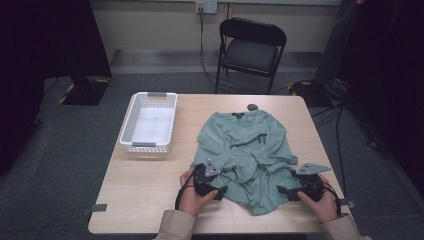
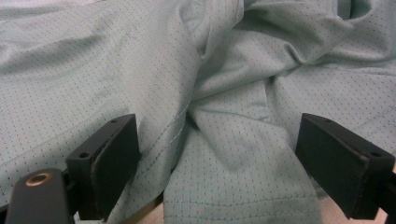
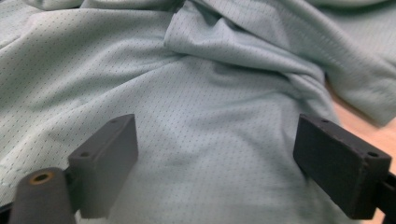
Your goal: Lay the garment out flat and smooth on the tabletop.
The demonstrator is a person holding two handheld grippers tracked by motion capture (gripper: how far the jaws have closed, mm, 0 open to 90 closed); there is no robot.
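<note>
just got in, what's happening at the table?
A person at the table has a hand-held gripper in each hand, both at the near edge of a rumpled teal shirt. The left hand-held gripper and the right hand-held gripper each have their jaws wide open with fabric between them, nothing clamped yet. A white basket stands on the table to the left of the shirt, apart from it.
</note>
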